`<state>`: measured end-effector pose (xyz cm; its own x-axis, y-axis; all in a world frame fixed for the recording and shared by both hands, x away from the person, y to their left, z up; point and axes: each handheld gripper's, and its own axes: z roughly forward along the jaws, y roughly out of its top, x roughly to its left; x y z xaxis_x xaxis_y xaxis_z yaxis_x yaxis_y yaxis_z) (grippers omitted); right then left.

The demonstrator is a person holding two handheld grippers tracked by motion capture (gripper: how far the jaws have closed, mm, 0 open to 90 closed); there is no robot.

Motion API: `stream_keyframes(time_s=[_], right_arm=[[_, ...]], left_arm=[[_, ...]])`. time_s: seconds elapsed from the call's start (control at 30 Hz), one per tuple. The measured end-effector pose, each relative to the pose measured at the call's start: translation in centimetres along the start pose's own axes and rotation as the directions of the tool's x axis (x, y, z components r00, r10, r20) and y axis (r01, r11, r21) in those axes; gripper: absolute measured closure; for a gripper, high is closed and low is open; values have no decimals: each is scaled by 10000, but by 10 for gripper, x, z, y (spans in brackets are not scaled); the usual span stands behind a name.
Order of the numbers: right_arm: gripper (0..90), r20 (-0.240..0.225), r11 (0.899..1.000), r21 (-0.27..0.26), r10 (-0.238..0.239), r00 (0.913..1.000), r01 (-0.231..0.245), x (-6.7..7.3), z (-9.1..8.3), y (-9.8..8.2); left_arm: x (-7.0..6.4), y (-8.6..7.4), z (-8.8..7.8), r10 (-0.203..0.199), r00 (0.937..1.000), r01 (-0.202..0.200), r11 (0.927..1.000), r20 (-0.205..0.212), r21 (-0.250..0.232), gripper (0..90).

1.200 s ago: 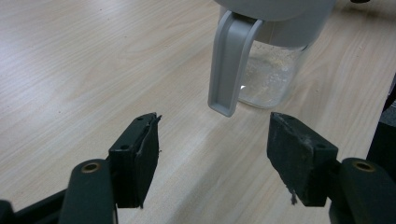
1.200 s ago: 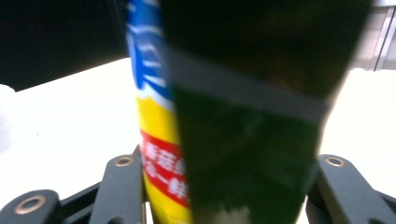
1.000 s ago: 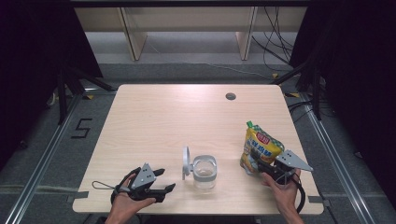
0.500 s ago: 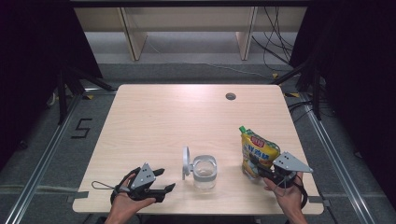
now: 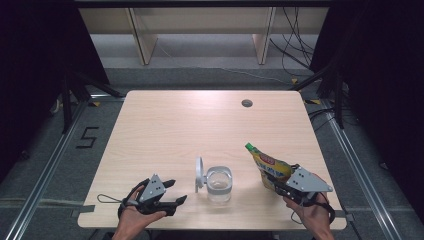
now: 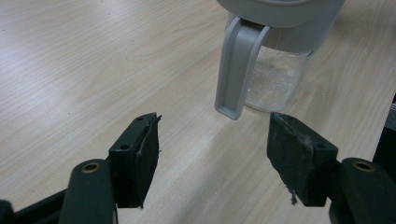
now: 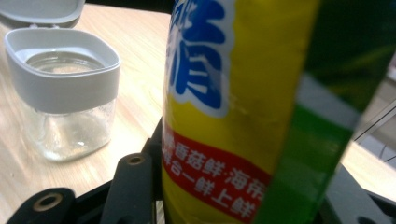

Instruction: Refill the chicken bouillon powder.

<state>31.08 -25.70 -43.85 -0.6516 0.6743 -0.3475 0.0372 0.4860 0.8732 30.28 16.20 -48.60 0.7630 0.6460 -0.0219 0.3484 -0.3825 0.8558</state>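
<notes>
Your right gripper (image 5: 282,186) is clamped on the lower part of a yellow pouch (image 5: 270,167), and in the right gripper view the pouch (image 7: 233,107) stands between the jaws. From above, the pouch leans up and away from your hand toward the left, so its long axis points at the middle of the counter (image 5: 200,125) and its green cap (image 5: 248,146) is the high end.

The glass jar (image 5: 219,184) with the grey rim sits near the front edge of the counter, between your two hands, its lid (image 5: 199,172) flipped open on the left side. It lies to the left of the pouch, close but apart from it; the cap is beyond the jar's right edge, not over the mouth.

Your left gripper (image 5: 167,195) rests low on the counter to the left of the jar with its jaws spread and nothing between them. In the left gripper view the jar (image 6: 275,79) stands just ahead, a grey tab (image 6: 236,70) hanging toward the gap.

If pouring is the aim, the pouch likely has to travel left, and your left gripper is the nearer one to steady the jar.
</notes>
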Motion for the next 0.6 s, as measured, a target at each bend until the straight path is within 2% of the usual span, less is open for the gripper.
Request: stream_keyframes(time_s=[0.07, 0.13, 0.27, 0.37, 0.4, 0.47, 0.53, 0.6], right_arm=[[555, -58, 9992, 238, -326, 9995, 327, 2, -2, 3], [556, 1, 9966, 258, -784, 9969, 783, 3, -3, 6], [556, -36, 9892, 562, -1353, 9908, 1353, 8, -5, 11], [558, -93, 9712, 915, -2203, 9754, 2202, 13, -6, 16], [558, -127, 9688, 1004, -2265, 9739, 2266, 15, -6, 17], [558, -223, 9545, 1080, -2774, 9605, 2781, 17, -6, 20], [559, -173, 9325, 1338, -3363, 9416, 3355, 21, -5, 23], [560, -373, 9239, 1475, -3515, 9355, 3530, 24, -5, 25]], left_arm=[[0, 0, -1, 124, 9999, -124, 9999, -48, 94, 338], [0, 0, 0, 55, 10000, -55, 10000, -30, 50, 338], [0, 0, 0, 20, 10000, -20, 10000, 4, 29, 338], [0, 0, 0, 34, 10000, -34, 10000, -79, 66, 338], [1, 0, 0, 102, 9999, -102, 9999, -46, 83, 338], [0, 0, 0, -3, 10000, 3, 10000, -92, 64, 338], [0, 0, -1, 6, 9999, -5, 9999, -117, 102, 338], [0, -1, 0, 25, 10000, -25, 10000, -69, 70, 338]])
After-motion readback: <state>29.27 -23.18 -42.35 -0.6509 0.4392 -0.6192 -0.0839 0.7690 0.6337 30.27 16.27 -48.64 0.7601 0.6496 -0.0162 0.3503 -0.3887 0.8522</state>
